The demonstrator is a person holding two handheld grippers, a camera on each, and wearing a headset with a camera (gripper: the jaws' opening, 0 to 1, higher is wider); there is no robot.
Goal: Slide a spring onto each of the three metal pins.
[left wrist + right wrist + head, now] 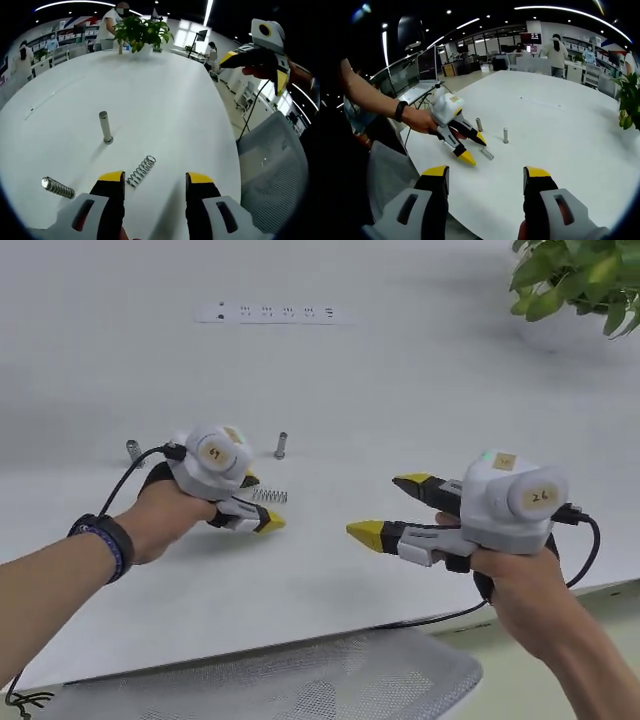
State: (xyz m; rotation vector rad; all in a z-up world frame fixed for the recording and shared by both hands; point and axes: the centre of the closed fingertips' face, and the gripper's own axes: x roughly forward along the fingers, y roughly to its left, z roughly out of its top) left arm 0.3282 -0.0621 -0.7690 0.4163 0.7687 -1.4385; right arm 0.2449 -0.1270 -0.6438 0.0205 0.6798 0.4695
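A loose spring (270, 496) lies flat on the white table (420, 390), between the open fingers of my left gripper (260, 502). In the left gripper view the spring (141, 171) sits just ahead of the gripper (155, 177), nearer its left fingertip. A bare metal pin (281, 445) stands upright just beyond it. Another pin (133, 451) stands further left, and the left gripper view shows a spring around this pin (57, 187). My right gripper (388, 506) hovers open and empty to the right, pointing left at the spring (487, 154).
A white power strip (275, 313) lies at the far side of the table. A green plant (580, 280) stands at the far right corner. The table's front edge runs below both hands, with a grey mesh chair (330, 680) under it.
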